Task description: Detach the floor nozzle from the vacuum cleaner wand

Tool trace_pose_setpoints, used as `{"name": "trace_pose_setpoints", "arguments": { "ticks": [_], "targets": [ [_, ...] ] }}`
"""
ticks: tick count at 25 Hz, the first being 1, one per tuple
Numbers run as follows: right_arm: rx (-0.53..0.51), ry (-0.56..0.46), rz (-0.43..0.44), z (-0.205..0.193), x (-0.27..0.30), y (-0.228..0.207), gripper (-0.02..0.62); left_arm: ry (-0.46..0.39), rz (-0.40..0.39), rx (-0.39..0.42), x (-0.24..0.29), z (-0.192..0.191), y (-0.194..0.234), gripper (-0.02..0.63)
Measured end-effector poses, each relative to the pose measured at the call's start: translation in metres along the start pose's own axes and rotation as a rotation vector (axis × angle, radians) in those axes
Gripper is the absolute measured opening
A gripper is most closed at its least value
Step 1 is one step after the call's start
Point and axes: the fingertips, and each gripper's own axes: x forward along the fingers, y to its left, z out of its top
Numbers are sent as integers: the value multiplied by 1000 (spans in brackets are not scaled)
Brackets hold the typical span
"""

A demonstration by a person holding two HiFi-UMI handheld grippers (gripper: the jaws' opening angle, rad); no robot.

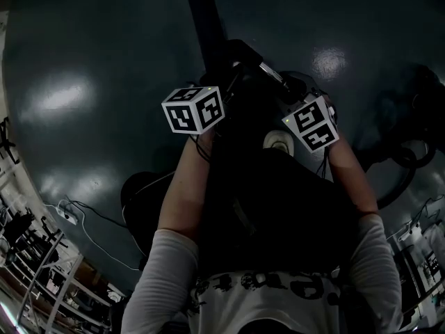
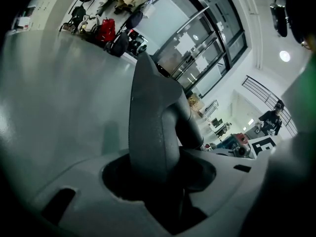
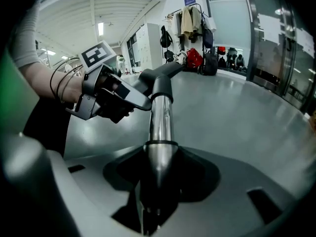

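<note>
Jaws clamp: left gripper [image 2: 163,201] on the floor nozzle [image 2: 148,132], right gripper [image 3: 153,201] on the wand [image 3: 160,127], above wide floor [image 3: 237,117].

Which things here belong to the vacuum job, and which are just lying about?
Job: wand, nozzle, left tool, right tool.
Lying about: coats, red bag, shelves.
</note>
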Motion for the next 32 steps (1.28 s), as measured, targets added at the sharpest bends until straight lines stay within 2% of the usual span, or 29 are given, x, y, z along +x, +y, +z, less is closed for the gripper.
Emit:
{"name": "trace_pose_setpoints", "arguments": {
  "ticks": [9, 14, 18, 23, 26, 29, 32],
  "targets": [
    [-41, 9, -21, 5, -5, -1, 183, -5, -32, 9, -2, 2, -5, 164],
    [-8, -64, -59, 49, -53, -11, 183, -52, -86, 104, -25, 55, -55, 163],
    [-9, -121, -114, 111, -124, -18, 183, -70, -144, 196, -71, 120, -131, 155],
    [-4, -202, -164, 203, -254, -27, 183, -59, -195, 326, -149, 210, -267, 144],
    [-3, -249, -172, 277, -328, -18, 183, -62, -191, 393, -213, 272, -333, 143],
    [-38, -301, -175, 353, -399, -16, 183, -101, -170, 473, -274, 339, -398, 141],
    [-69, -319, -185, 410, -475, -10, 183, -138, -149, 547, -331, 385, -467, 140]
  ]
}}
